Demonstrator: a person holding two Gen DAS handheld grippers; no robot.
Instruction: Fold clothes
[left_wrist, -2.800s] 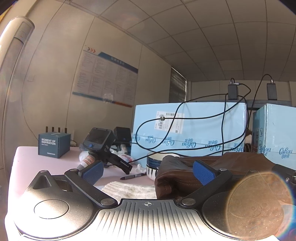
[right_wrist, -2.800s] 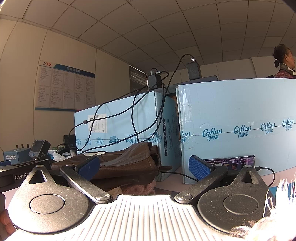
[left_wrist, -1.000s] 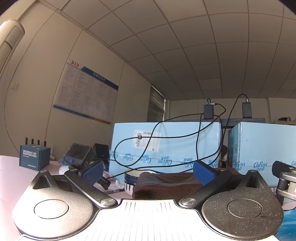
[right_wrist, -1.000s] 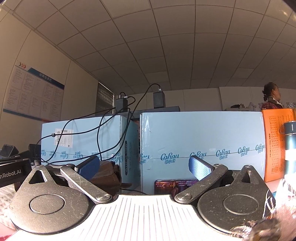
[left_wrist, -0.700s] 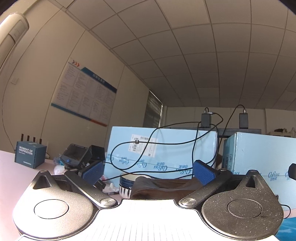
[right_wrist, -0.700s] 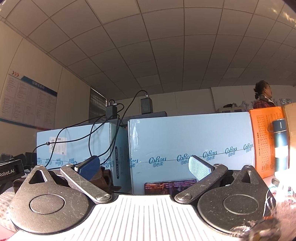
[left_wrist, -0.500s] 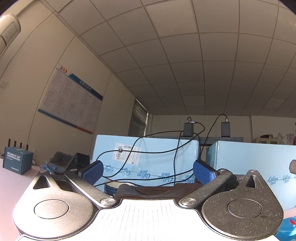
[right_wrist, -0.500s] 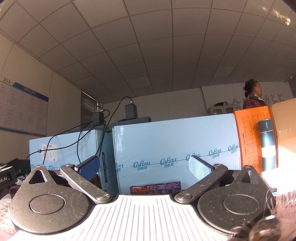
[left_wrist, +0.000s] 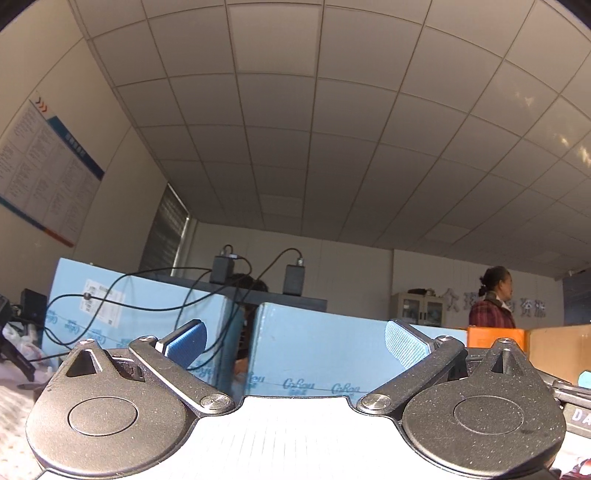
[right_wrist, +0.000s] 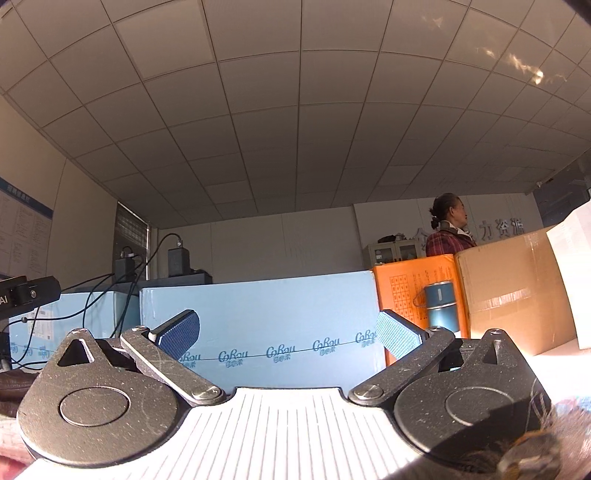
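My left gripper is open and empty, tilted up toward the ceiling, with its blue pads wide apart. My right gripper is also open and empty, tilted up the same way. Only a dark brown sliver of the garment shows at the far left edge of the right wrist view, low beside the gripper body. No clothing shows in the left wrist view.
Light blue cartons stand ahead with black cables and chargers on top. An orange box, a blue flask and a brown carton stand to the right. A person stands behind.
Both grippers have tilted upward and swung right. The brown garment and the bowl have dropped out of the left view; the garment has slid to the right view's left edge. Jaws stay open.
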